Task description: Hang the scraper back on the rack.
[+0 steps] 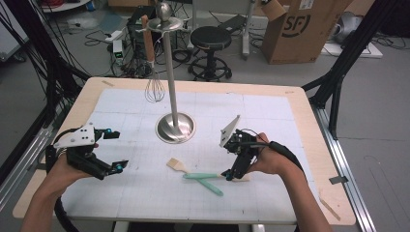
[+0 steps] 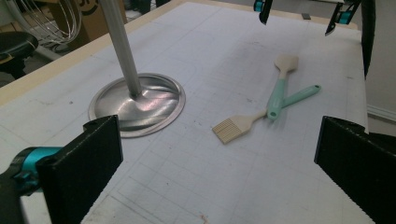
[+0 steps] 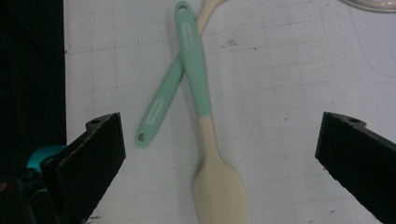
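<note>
Two utensils lie crossed on the white mat [image 1: 270,145]. One is a spatula [image 3: 205,98] with a teal handle and a cream blade; the other is a brush [image 2: 231,129] with a cream head and a teal handle. My right gripper [image 1: 232,171] hangs open just above the spatula's blade [image 3: 219,186], jaws wide on either side and nothing gripped. My left gripper [image 1: 117,150] is open at the mat's left, pointed toward the brush [image 1: 175,165] and well short of it. The right gripper [image 2: 301,14] also appears far off in the left gripper view.
A metal stand [image 1: 175,127] with a round base and tall pole rises mid-table, behind the utensils. A whisk [image 1: 154,89] with a wooden handle hangs from its top disc. Beyond the table are a stool [image 1: 211,38], a cardboard box [image 1: 304,29] and cables.
</note>
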Demonstrator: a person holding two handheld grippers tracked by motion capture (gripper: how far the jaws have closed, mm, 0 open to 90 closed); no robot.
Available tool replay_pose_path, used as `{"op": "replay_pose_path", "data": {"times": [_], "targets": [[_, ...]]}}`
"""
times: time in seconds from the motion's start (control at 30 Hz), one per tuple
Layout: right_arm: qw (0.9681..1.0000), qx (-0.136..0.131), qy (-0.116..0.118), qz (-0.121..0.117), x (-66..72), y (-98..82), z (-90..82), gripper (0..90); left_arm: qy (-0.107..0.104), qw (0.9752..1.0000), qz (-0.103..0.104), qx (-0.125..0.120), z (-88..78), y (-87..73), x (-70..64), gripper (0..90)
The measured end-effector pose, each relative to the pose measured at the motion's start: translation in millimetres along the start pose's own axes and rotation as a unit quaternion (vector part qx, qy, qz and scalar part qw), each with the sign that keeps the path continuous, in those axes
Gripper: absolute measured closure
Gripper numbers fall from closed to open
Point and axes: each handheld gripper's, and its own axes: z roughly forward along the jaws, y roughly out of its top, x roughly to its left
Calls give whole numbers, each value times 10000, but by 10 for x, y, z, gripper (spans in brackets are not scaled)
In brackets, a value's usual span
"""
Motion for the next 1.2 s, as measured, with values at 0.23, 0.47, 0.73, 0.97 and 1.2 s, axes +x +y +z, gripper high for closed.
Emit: {"op": "replay_pose_path", "data": {"times": [0.23,0.47,0.73,0.97,1.2], "targets": [[9999,145,37,3,2,28,106,1,-14,10000,9,22,3,-1,1,17],[9992,365,41,-157,29,78,257,1,-23,10000,-18,23,0,-1,-1,17],[9982,560,24,-190,10,120,337,53,-26,10000,-44,55,4,-5,7,16],[9959,848,5,-324,16,169,465,148,-26,10000,-72,34,-5,-7,5,17],[9935,1060,36,-406,20,205,560,212,-3,9999,-119,40,-6,-23,14,16]]}}
